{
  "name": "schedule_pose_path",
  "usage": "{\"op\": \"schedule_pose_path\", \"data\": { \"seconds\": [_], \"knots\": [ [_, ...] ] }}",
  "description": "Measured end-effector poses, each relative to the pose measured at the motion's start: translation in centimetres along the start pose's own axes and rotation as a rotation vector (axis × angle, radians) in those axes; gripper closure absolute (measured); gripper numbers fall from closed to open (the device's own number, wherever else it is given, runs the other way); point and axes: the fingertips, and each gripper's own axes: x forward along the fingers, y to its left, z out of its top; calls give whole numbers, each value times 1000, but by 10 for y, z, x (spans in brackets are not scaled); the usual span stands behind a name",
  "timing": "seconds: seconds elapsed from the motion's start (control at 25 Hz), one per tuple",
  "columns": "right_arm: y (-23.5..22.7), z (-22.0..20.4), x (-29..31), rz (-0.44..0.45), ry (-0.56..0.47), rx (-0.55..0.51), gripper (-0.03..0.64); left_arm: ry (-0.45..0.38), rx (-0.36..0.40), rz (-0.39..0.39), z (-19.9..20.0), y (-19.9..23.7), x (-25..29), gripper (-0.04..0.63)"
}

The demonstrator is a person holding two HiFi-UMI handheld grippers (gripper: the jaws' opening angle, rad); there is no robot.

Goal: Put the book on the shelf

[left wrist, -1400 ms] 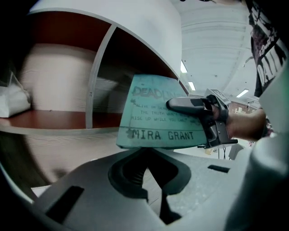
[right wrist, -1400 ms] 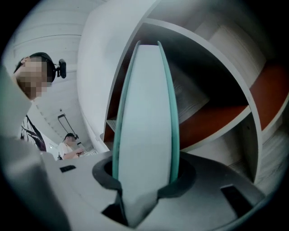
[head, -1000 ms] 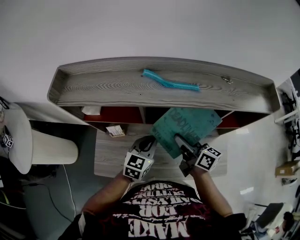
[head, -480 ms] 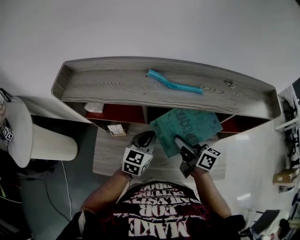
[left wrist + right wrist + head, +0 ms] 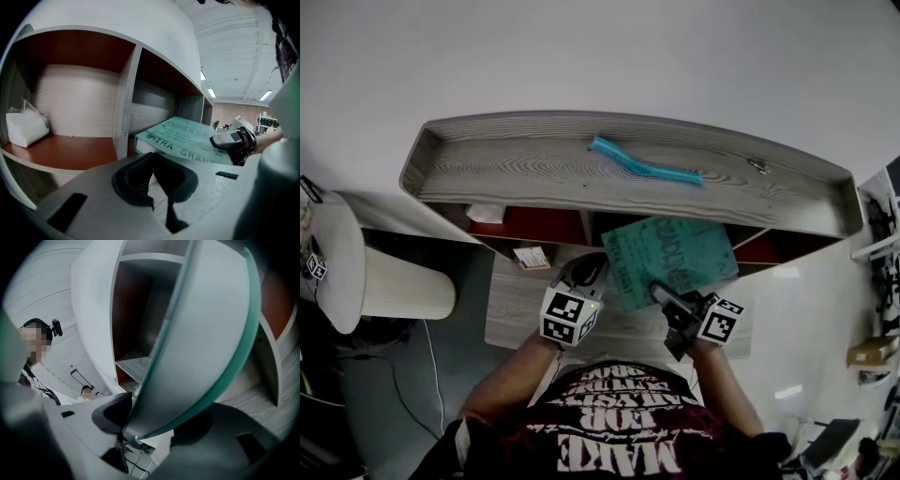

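Observation:
The teal book (image 5: 670, 258) lies flat, its far end inside the shelf's right compartment (image 5: 159, 108) next to the divider (image 5: 125, 117). In the left gripper view its spine (image 5: 180, 146) faces me. My right gripper (image 5: 661, 292) is at the book's near edge. Its jaws have just been opening, and the book (image 5: 201, 333) still sits between them without a firm squeeze. That right gripper (image 5: 229, 140) also shows beside the book in the left gripper view. My left gripper (image 5: 586, 270) hovers just left of the book with its pads (image 5: 140, 180) together and nothing in them.
The grey wooden shelf unit (image 5: 506, 178) carries a teal strip (image 5: 642, 169) and a small metal piece (image 5: 757, 167) on top. A white pouch (image 5: 26, 126) sits in the left compartment. A small card (image 5: 532, 260) lies on the wooden table (image 5: 520, 314). A white round stand (image 5: 384, 291) is at left.
The book has turned squarer to the shelf and slid a little further into the right compartment. The left gripper has moved slightly forward toward the shelf.

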Motion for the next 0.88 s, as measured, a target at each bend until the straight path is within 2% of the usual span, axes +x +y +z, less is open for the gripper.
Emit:
{"op": "schedule_pose_path", "data": {
  "seconds": [0.36, 0.88],
  "knots": [
    [-1, -7, -18, 47, -11, 88, 350, -18, 2, 3, 10, -1, 4, 589],
    [-12, -15, -41, 67, -19, 144, 362, 0, 5, 6, 6, -4, 3, 589]
  ]
}}
